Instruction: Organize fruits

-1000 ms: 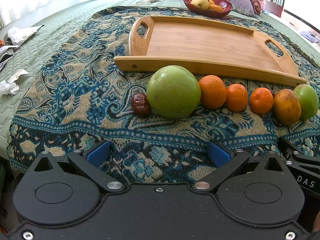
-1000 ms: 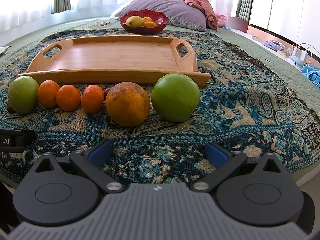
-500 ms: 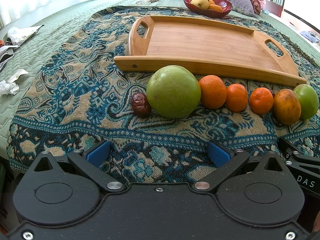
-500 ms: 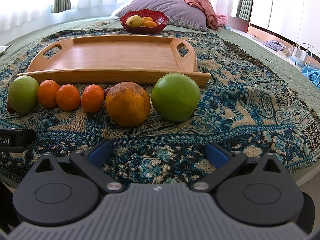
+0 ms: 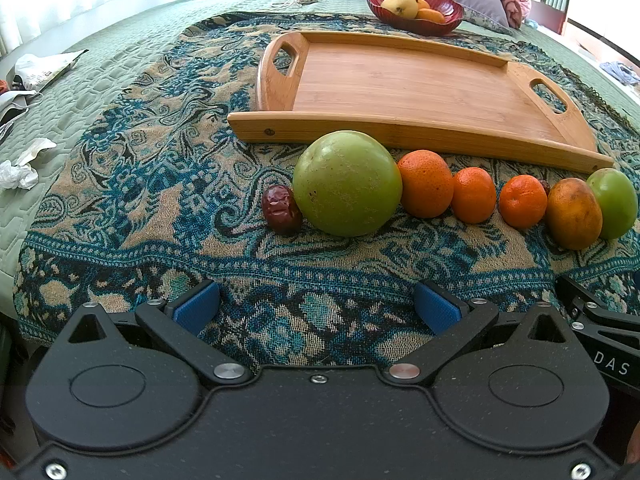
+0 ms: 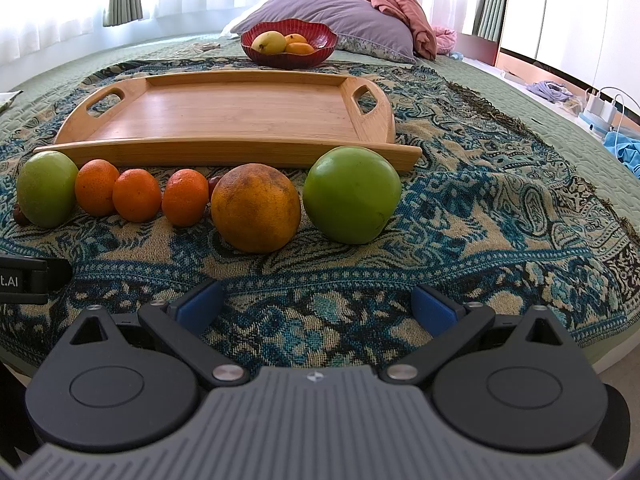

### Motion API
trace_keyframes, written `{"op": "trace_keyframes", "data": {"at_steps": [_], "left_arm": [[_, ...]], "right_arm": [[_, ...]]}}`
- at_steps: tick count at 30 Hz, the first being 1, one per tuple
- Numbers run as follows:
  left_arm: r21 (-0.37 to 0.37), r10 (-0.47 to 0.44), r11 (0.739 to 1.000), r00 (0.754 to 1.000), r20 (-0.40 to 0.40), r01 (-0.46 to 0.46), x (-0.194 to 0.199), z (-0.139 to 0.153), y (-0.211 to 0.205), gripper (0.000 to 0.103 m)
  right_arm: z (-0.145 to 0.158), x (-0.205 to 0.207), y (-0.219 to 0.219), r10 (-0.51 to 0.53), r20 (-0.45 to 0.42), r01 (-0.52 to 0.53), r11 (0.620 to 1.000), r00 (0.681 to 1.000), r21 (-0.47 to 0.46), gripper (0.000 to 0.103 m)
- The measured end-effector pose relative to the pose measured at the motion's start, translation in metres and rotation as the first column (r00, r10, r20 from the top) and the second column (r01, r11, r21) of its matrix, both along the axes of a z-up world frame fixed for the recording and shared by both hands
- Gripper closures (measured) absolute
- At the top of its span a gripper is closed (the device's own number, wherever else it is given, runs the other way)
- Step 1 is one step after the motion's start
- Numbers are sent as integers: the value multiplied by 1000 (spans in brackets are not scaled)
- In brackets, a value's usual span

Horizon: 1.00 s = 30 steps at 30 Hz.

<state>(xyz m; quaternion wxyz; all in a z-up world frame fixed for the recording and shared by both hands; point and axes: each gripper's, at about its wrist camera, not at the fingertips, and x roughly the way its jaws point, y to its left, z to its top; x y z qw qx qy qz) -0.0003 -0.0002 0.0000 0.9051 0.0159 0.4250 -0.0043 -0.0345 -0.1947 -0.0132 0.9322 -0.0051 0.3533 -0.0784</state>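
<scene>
A row of fruit lies on the patterned blanket in front of an empty wooden tray point(image 5: 420, 80) point(image 6: 240, 108). From the left: a red date point(image 5: 281, 210), a big green apple point(image 5: 347, 189) point(image 6: 47, 188), three small oranges point(image 5: 426, 183) point(image 6: 136, 195), a mottled orange point(image 5: 574, 213) point(image 6: 256, 207) and a second green apple point(image 5: 614, 203) point(image 6: 352, 195). My left gripper point(image 5: 316, 306) is open and empty, short of the left apple. My right gripper point(image 6: 318, 306) is open and empty, short of the mottled orange and right apple.
A red bowl point(image 5: 416, 10) point(image 6: 289, 44) with yellow and orange fruit stands behind the tray, before a purple pillow point(image 6: 332, 12). Crumpled paper point(image 5: 18, 172) lies at the left on the green quilt. The bed edge drops at the right point(image 6: 600, 352).
</scene>
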Motion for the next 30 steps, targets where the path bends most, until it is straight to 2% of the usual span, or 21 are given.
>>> {"op": "trace_keyframes", "data": {"at_steps": [30], "left_arm": [[1, 0, 1000, 1000, -1, 0, 0, 0, 0, 0]], "right_arm": [[-1, -1, -3, -2, 10, 2, 1000, 1000, 3, 0]]}}
